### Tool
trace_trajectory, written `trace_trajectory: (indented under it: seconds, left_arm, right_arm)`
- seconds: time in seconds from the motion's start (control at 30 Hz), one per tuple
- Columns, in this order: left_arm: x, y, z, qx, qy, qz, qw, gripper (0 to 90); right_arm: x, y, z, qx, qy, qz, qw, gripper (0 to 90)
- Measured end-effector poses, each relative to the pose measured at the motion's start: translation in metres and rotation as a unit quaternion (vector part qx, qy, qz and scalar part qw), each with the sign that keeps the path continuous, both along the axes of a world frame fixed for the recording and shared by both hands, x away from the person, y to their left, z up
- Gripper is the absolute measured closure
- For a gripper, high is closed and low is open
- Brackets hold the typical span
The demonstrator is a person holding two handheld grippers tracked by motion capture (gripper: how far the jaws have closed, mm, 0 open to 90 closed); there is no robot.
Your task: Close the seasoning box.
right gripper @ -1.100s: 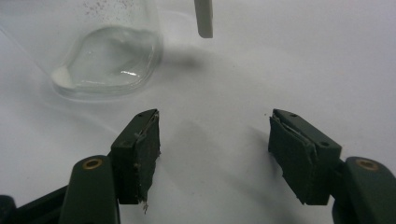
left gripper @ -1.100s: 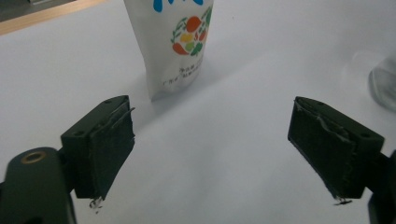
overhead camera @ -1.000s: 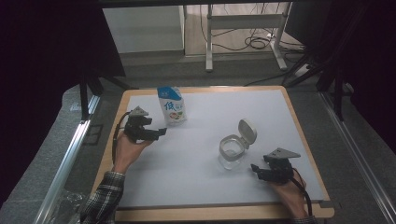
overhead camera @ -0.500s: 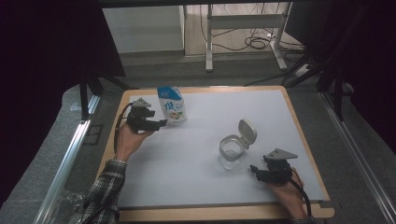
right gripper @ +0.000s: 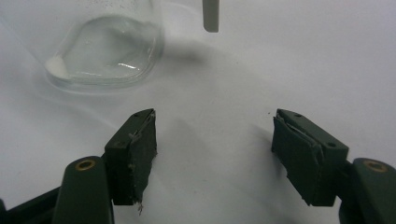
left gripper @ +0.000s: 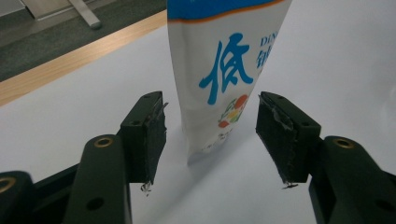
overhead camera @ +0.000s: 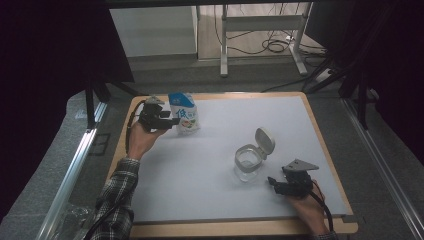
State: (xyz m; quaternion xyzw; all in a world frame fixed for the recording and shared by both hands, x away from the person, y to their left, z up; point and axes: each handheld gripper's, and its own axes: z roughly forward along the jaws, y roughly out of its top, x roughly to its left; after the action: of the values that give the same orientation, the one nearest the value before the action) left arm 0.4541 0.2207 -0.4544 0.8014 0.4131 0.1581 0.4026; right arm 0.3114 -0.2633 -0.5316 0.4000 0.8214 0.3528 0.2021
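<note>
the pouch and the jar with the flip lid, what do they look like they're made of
The pouch looks like glossy printed plastic film: smooth white face, blue characters, thin standing edges. The jar looks like clear glass or hard clear plastic, since the white mat shows through its shiny walls; which one is open. Its flip lid looks like matte grey-white plastic.

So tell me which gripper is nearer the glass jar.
Right. The right gripper sits just beside the glass jar, jaws open, not touching. The left gripper is far across the table at the pouch.
</note>
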Motion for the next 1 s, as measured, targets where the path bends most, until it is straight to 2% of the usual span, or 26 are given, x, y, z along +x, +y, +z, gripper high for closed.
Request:
trace_trajectory:
  seconds: [0.2,0.3,0.4,0.57,0.87,1.0]
  left_arm:
    - [0.009,0.000,0.004,-0.006,-0.004,-0.004,1.0000,45.9]
    - [0.014,0.001,0.005,-0.018,-0.001,-0.009,0.9998,46.3]
    - [0.018,0.000,0.005,-0.016,0.000,-0.010,0.9998,51.5]
    - [0.023,0.001,0.005,-0.025,-0.001,-0.011,0.9996,55.2]
    - [0.025,-0.009,0.009,-0.021,-0.006,-0.025,0.9994,60.3]
    - [0.025,-0.009,0.010,-0.017,-0.008,-0.023,0.9996,65.2]
  right_arm:
    - [0.000,0.000,0.000,0.000,0.000,0.000,1.0000,31.2]
    - [0.000,0.000,0.000,0.000,0.000,0.000,1.0000,31.2]
    - [0.000,0.000,0.000,0.000,0.000,0.000,1.0000,31.1]
    - [0.000,0.000,0.000,0.000,0.000,0.000,1.0000,31.2]
    - [0.000,0.000,0.000,0.000,0.000,0.000,1.0000,31.1]
    - [0.000,0.000,0.000,0.001,0.000,0.000,1.0000,31.1]
